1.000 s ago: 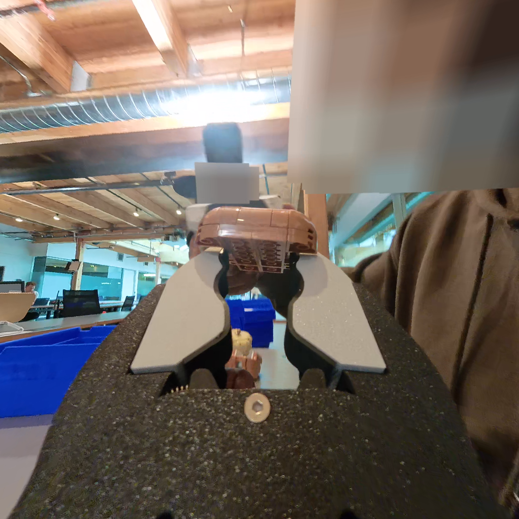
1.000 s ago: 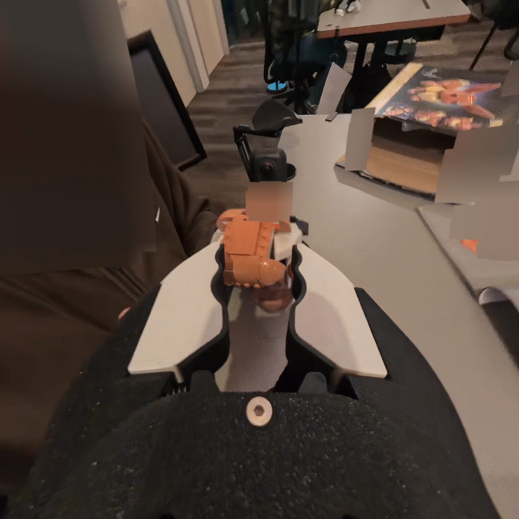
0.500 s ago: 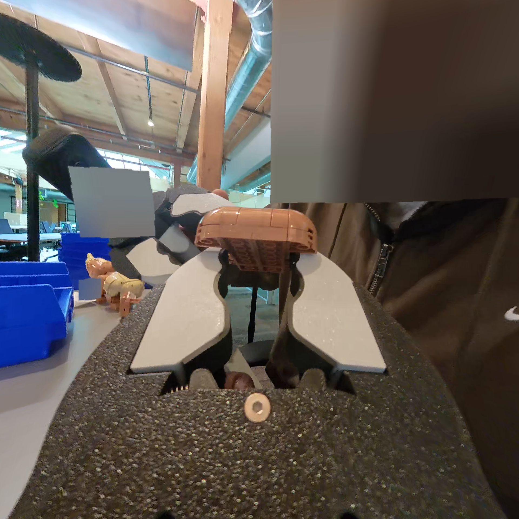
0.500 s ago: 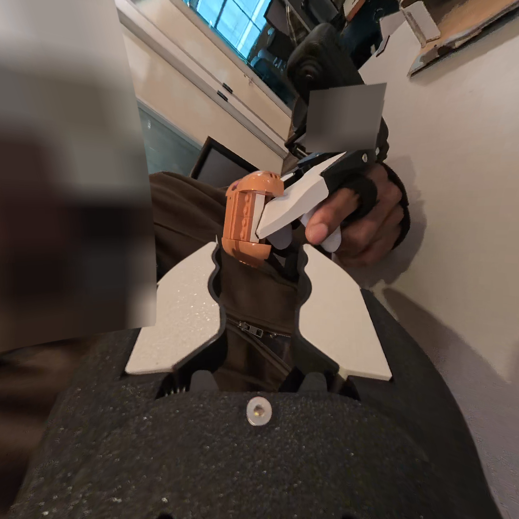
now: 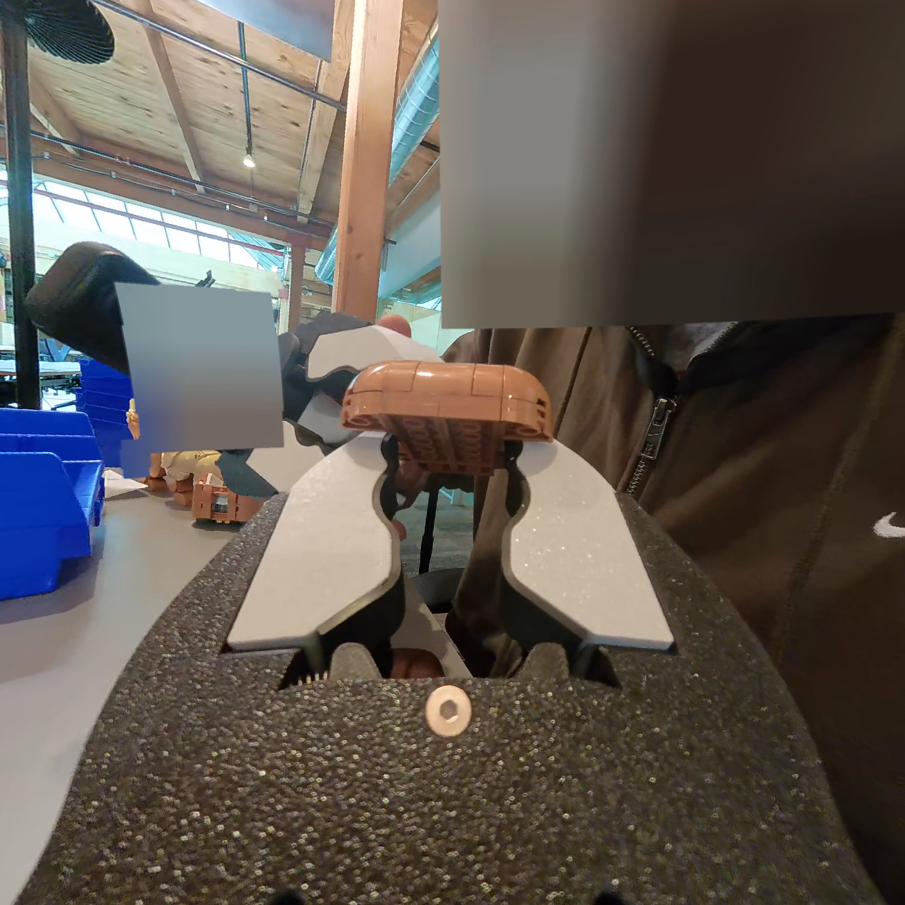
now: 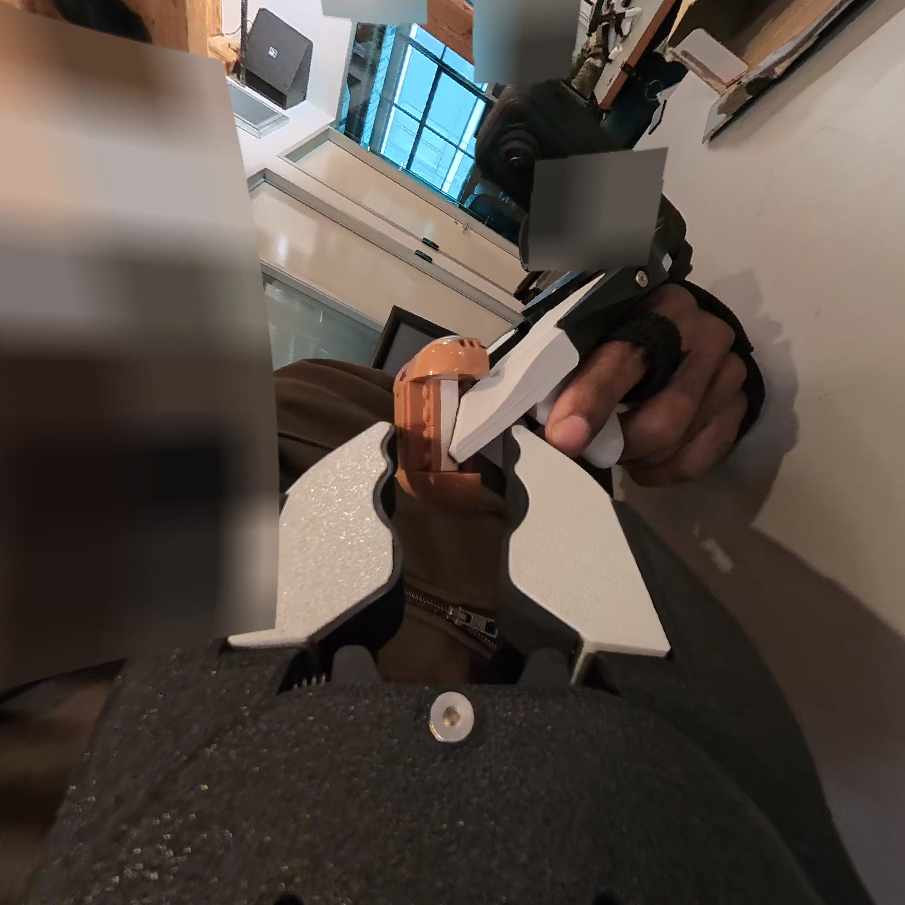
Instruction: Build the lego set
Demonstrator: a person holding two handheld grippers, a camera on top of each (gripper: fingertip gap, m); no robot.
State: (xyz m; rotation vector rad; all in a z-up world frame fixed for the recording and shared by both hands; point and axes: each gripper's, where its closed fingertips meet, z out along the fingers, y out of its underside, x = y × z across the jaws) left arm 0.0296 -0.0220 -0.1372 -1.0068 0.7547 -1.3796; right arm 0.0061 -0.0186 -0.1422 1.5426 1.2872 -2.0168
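Observation:
A brown rounded lego assembly (image 5: 448, 401) is clamped between the fingers of my left gripper (image 5: 448, 450), which holds it in the air in front of a person's brown hoodie (image 5: 734, 514). In the right wrist view the same assembly (image 6: 428, 406) sits just beyond my right gripper (image 6: 451, 433), close to its left fingertip. The left gripper's white finger (image 6: 509, 396) grips the assembly from the right, in a hand (image 6: 651, 406). The right gripper is open and empty. It also shows behind the assembly in the left wrist view (image 5: 343, 372).
A tan and brown lego figure (image 5: 191, 465) and a brown lego block (image 5: 220, 504) stand on the grey table (image 5: 49, 661). Blue bins (image 5: 39, 499) sit at the left. A black pole (image 5: 19, 220) rises behind them. A cardboard box (image 6: 783, 54) lies on the table farther off. Both grippers' tips are close together, under 4 cm apart.
My right gripper let go of the brown assembly and opened. The left gripper kept hold of it. Both views swung toward the person's torso, and the right gripper drew near the assembly again.

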